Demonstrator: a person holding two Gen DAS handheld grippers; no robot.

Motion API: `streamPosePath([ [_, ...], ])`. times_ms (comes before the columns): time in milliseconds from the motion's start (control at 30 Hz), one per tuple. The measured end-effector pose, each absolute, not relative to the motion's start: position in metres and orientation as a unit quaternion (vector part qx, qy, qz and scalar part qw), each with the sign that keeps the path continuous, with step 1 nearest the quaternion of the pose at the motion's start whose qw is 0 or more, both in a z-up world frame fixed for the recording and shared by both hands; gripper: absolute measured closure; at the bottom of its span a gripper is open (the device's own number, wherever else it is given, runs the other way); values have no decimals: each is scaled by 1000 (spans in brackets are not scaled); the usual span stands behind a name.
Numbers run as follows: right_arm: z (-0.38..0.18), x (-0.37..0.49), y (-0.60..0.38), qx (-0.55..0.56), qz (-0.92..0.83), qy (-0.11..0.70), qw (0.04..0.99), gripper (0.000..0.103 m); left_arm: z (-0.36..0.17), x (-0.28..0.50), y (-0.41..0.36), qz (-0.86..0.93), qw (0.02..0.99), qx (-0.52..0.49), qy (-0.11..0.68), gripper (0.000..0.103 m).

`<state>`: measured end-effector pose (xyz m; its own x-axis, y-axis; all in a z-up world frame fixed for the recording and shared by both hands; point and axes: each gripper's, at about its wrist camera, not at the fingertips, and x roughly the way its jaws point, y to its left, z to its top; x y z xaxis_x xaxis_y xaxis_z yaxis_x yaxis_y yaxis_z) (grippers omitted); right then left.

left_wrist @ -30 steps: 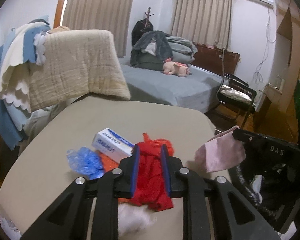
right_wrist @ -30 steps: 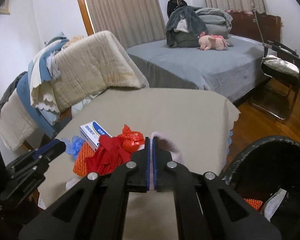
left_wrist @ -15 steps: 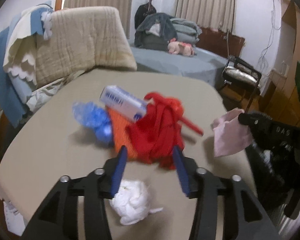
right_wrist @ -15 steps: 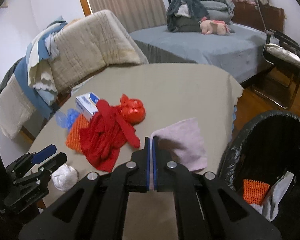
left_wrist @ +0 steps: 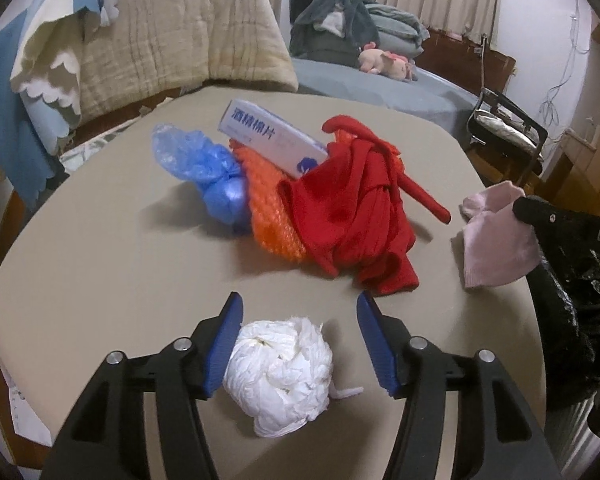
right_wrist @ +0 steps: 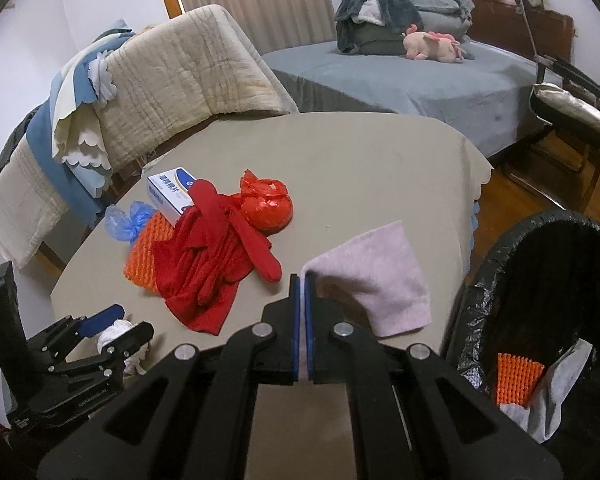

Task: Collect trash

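A white crumpled paper ball (left_wrist: 280,372) lies on the beige table (left_wrist: 100,260) near its front edge. My left gripper (left_wrist: 300,308) straddles the ball; its jaws are opening, and the right pad stands clear of the paper. Beyond it sits a pile: red cloth (left_wrist: 352,220), orange mesh (left_wrist: 268,208), blue plastic bag (left_wrist: 204,164), white-blue box (left_wrist: 268,136) and a red plastic bag (right_wrist: 266,204). My right gripper (right_wrist: 302,280) is shut on a corner of a pink cloth (right_wrist: 372,280), which hangs over the table's right side beside the black-lined bin (right_wrist: 496,264).
The bin holds an orange mesh piece (right_wrist: 518,376) and white paper. Quilts (left_wrist: 172,40) hang over a chair at the table's far left. A grey bed (right_wrist: 400,76) lies behind, and a black folding chair (right_wrist: 568,100) stands on the wooden floor at the right.
My left gripper let go of the red cloth, opened and sank toward the table, and the white paper ball now sits between its jaws. The right gripper lowered with the pink cloth.
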<state>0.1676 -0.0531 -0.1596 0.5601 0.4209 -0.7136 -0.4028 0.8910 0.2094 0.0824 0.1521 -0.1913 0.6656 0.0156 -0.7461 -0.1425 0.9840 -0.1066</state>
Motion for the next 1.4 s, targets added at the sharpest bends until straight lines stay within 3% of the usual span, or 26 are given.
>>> streamPosePath([
  [100, -159, 167, -52, 10, 234, 406, 883, 101, -191, 82, 151, 45, 908, -76, 411, 54],
  [267, -157, 166, -52, 12, 234, 404, 884, 101, -190, 82, 156, 54, 908, -83, 408, 91],
  [367, -154, 166, -53, 14, 233, 400, 886, 101, -186, 81, 159, 54, 912, -89, 396, 103],
  [733, -142, 164, -58, 18, 232, 384, 893, 101, -152, 81, 158, 27, 930, -72, 360, 103],
  [800, -142, 162, -59, 19, 233, 383, 894, 101, -152, 77, 157, 16, 927, -70, 368, 99],
  [867, -141, 159, -59, 18, 233, 383, 894, 101, -152, 71, 157, 8, 927, -69, 370, 75],
  [933, -140, 156, -59, 17, 234, 381, 894, 101, -153, 64, 154, 8, 928, -59, 368, 66],
  [1167, -146, 147, -57, 10, 233, 387, 892, 101, -173, 63, 154, 16, 915, -63, 397, 60],
  [1400, -153, 143, -53, 3, 229, 393, 890, 101, -186, 71, 162, 23, 907, -78, 412, 61],
])
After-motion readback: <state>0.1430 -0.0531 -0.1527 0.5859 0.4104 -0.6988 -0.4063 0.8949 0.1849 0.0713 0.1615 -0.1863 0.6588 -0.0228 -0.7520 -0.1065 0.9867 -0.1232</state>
